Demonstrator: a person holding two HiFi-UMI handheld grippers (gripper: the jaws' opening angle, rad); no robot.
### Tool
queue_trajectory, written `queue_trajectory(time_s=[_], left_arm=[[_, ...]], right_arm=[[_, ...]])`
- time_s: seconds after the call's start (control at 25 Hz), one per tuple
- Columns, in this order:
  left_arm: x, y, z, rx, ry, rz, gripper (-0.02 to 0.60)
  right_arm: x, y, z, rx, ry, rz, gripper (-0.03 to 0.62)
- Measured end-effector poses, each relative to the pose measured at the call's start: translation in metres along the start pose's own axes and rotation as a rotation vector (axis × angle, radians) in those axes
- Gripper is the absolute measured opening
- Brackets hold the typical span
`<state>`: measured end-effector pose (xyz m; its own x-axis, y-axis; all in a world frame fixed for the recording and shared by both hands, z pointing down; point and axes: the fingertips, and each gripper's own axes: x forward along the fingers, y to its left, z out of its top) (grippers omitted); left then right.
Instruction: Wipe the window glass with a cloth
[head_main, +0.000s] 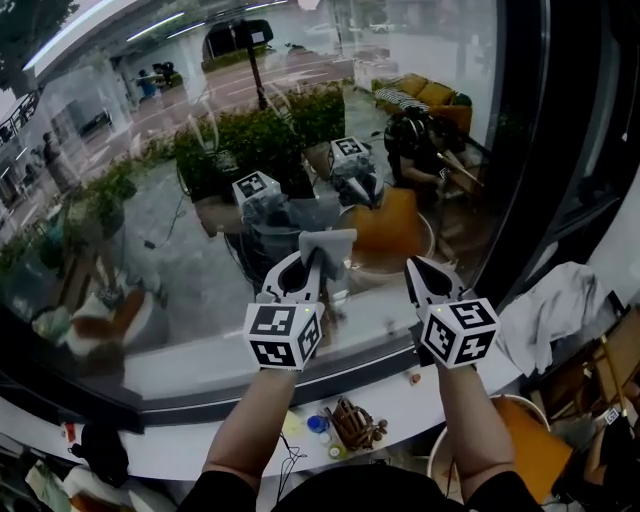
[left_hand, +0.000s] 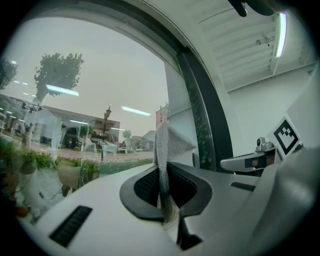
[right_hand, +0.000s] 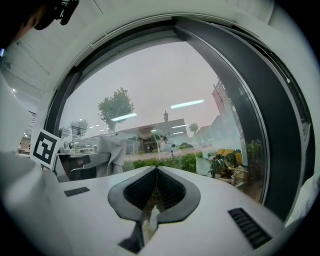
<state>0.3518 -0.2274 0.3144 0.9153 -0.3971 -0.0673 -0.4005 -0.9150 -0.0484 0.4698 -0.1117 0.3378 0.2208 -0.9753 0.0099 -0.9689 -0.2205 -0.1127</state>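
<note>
The left hand-held gripper (head_main: 312, 262) is clenched on a grey cloth (head_main: 328, 244): its 2 jaws pinch the lower edge, and the rest of the fabric stands up as a folded flap past the tips. The right hand-held gripper (right_hand: 156, 172), just beside it on the right, has its jaws pressed together with nothing between them. Both are raised side by side toward the window glass (head_main: 180, 230), which fills the whole area ahead of them and mirrors their 2 marker cubes. Whether the cloth touches the pane cannot be told. A dark window frame (head_main: 535, 170) runs upward to the right of the right hand-held gripper. Below both, a white surface (head_main: 440, 395) runs along the foot of the window. A heap of white fabric (head_main: 555, 315) lies lower down, to the right of the right hand-held gripper. Small brown clutter (head_main: 355, 425) sits on the surface beneath the 2 forearms.
</note>
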Motion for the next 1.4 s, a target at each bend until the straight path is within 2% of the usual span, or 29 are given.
queue_trajectory(time_s=[0.72, 1.0, 1.24, 1.4], left_arm=[[0.016, -0.029, 0.002, -0.014, 0.017, -0.06, 0.017], [0.009, -0.029, -0.001, -0.016, 0.025, -0.092, 0.017], [0.031, -0.049, -0.005, -0.01, 0.035, -0.115, 0.017], [0.02, -0.045, -0.002, -0.005, 0.032, -0.13, 0.017]], right_arm=[[-0.027, -0.008, 0.003, 0.01, 0.005, -0.046, 0.029], [-0.038, 0.004, 0.004, 0.004, 0.005, -0.075, 0.029], [-0.038, -0.022, 0.008, 0.005, 0.002, -0.079, 0.029], [-0.037, -0.008, 0.008, 0.003, 0.001, -0.077, 0.028]])
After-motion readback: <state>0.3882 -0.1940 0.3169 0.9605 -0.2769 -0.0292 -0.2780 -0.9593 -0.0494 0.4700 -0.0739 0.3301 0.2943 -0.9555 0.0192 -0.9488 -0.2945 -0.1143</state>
